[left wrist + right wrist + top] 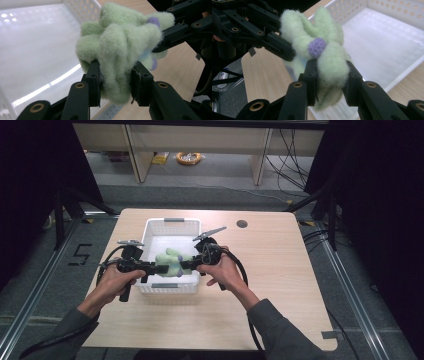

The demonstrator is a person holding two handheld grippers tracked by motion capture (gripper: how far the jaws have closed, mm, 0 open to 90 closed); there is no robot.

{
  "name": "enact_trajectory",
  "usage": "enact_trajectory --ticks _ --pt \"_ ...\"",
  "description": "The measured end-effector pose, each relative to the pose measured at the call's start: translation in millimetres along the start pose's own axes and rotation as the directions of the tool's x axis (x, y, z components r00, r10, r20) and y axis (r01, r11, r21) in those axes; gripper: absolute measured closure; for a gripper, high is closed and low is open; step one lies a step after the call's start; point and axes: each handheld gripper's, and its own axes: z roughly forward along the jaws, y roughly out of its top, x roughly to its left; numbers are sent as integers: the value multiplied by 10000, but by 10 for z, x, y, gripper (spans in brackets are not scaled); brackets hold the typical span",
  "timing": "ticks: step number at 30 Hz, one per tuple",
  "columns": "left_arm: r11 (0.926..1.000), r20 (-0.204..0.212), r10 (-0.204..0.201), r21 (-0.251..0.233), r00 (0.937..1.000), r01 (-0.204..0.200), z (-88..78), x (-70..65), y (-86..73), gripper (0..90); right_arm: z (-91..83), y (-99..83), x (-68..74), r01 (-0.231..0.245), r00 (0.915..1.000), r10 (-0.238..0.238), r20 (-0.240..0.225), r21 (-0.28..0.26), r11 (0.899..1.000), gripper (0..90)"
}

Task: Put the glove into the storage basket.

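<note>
Plush toy [117,47]: fuzzy green fleece w/ small purple knit-like patch [317,47]. Basket [172,287]: white perforated plastic, glossy smooth floor. Table [280,270]: pale wood-look, matt. Grippers' jaws: black matt plastic w/ brass-coloured rivets.

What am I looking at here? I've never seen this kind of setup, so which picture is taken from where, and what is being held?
No robot: a person holds hand tongs, one per hand. The high view looks down on a wooden table with a white basket. The left tongs and right tongs both grip a fuzzy green soft toy above the basket. The other two pictures come from cameras riding on each tool, looking along its black jaws: the left gripper view shows the toy pinched, and the right gripper view shows the same, with a purple spot on it.
</note>
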Motion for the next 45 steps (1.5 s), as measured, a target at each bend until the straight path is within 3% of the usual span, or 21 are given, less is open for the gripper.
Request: enact_trajectory --ticks 16,22,27,32,33,34,39,40,45 --pt "9977 -496 -250 624 9985 281 124 206 -95 632 343 -3 -69 -235 9997 226 130 743 9970 691" --pt "9928 -719 -223 1162 9972 306 191 251 -99 629 443 -37 -126 -242 9996 231 131 931 9954 691" --pt "9867 -798 -153 1601 9967 280 219 280 -92 625 493 -44 -129 -667 9976 636 271 1346 9886 685" --pt "9822 -750 -59 1869 9972 199 249 307 -68 620 538 -44 -155 -528 9984 492 278 1458 9879 678" --pt "9787 -750 17 2050 9972 137 266 315 -60 619 547 -37 -140 -686 9969 609 497 1702 9830 674" --pt "9763 -780 12 2160 9970 157 277 320 -57 618 561 -37 -147 -462 9982 391 464 1652 9852 673" --pt "9664 -936 195 2569 9954 53 316 332 -53 611 605 -33 -161 -465 9977 355 584 1991 9789 666" --pt "9598 -978 408 2803 9944 -118 328 345 -51 609 617 -35 -169 -413 9979 301 579 2032 9783 663" --pt "9553 -1074 434 2955 9933 -98 358 354 -63 600 637 -37 -187 -369 9981 253 563 2152 9759 648"
